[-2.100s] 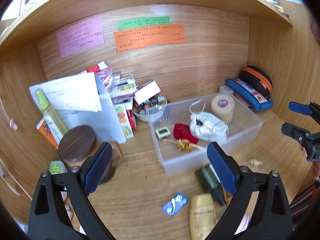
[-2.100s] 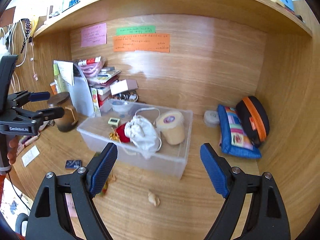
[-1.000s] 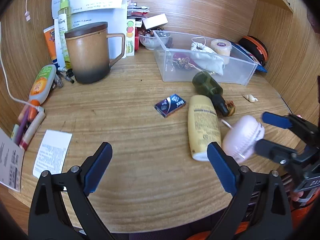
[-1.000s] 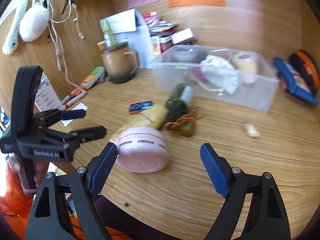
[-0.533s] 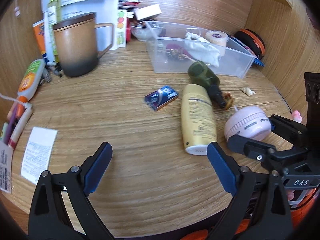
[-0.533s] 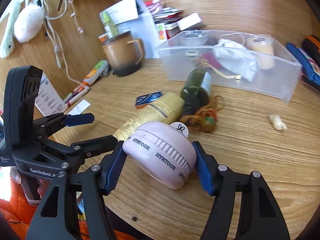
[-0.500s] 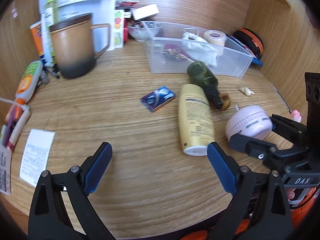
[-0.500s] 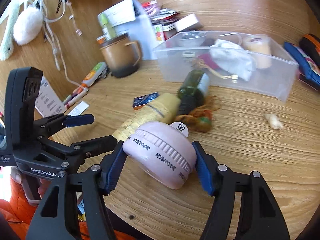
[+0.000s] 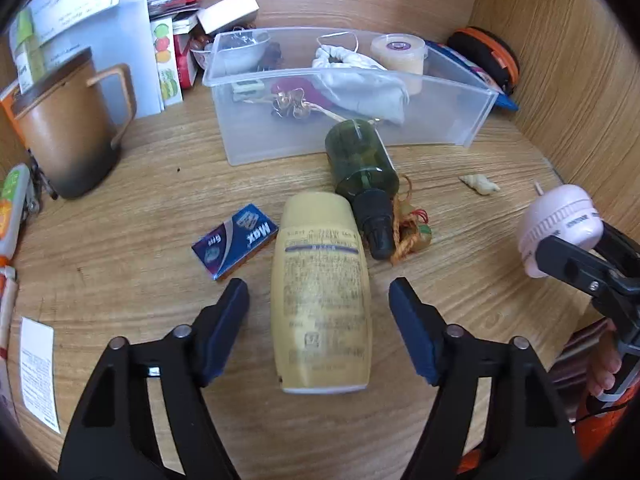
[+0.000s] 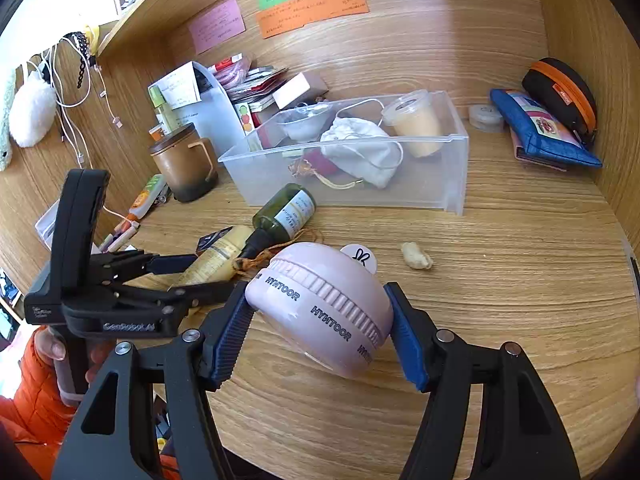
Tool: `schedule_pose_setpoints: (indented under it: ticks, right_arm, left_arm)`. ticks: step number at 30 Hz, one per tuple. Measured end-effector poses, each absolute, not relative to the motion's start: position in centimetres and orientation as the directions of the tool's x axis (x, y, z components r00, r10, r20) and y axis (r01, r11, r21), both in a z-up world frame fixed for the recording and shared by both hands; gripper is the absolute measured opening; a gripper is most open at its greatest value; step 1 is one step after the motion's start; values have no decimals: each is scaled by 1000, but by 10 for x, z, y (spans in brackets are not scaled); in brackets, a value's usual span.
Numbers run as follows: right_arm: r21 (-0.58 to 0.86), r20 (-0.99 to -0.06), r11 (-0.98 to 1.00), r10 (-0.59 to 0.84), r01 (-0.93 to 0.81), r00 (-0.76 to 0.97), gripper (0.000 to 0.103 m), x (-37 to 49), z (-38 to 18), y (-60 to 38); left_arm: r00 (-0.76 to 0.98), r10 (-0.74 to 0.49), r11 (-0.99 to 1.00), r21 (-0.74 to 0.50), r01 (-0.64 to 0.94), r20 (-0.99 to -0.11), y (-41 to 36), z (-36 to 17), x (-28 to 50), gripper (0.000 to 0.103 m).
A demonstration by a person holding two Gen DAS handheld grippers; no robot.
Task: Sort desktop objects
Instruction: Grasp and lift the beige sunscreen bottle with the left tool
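Observation:
My right gripper (image 10: 318, 326) is shut on a pale pink round HYNTOOR device (image 10: 324, 306) and holds it above the desk's front edge; it also shows in the left wrist view (image 9: 560, 226). My left gripper (image 9: 320, 312) is open, its blue pads on either side of a cream lotion bottle (image 9: 320, 296) lying on the desk, not touching it. A dark green bottle (image 9: 362, 164) lies beyond it, beside an orange tassel charm (image 9: 412, 232). A clear plastic bin (image 9: 440, 120) holds a white pouch (image 9: 360, 84) and a small tub (image 9: 398, 56).
A blue Max box (image 9: 236, 242) lies left of the lotion bottle. A brown mug (image 9: 68, 124) stands at left, with tubes and a receipt (image 9: 38, 364) near the edge. A small shell (image 9: 480, 184), blue pouch (image 10: 540, 130) and black case (image 10: 560, 92) lie at right.
My left gripper has moved in over the lotion bottle and its jaws have narrowed around it. My right gripper has lifted the pink device off the desk and to the right.

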State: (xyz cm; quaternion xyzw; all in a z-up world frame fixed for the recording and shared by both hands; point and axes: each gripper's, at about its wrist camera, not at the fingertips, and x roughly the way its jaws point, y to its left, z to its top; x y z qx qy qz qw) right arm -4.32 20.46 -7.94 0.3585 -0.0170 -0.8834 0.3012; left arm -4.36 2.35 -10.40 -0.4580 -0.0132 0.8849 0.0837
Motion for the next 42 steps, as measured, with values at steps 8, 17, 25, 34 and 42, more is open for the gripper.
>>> schedule_pose_setpoints:
  ticks: [8,17,25,34,42]
  right_arm:
    - [242,-622,-806,-556,540,-551,62,-55,-80,206]
    - [227,-616,-809,-550,542,-564,62,-58,-75,204]
    - [220,-616,-808,-549,546,-565,62,-62,-70,200]
    - [208,-608,-810,-546,548,-576,62,-68,-58,193]
    - [175,-596,-819,-530,547,-603,62,-79,-40,193]
  left_arm:
    - [-589,103,-988,-12,-157,-802,36,-106,-52,51]
    - [-589,145,-984,-55,-169,-795,30,-103,-42,48]
    - [-642,158,-986,-86,-142,-750,18,-84,-30,48]
    - [-707,173,-984,-90,-154,-686,16,-51,-24,48]
    - [-738,175,-984,-92,-152,-651,9,-30,-32,48]
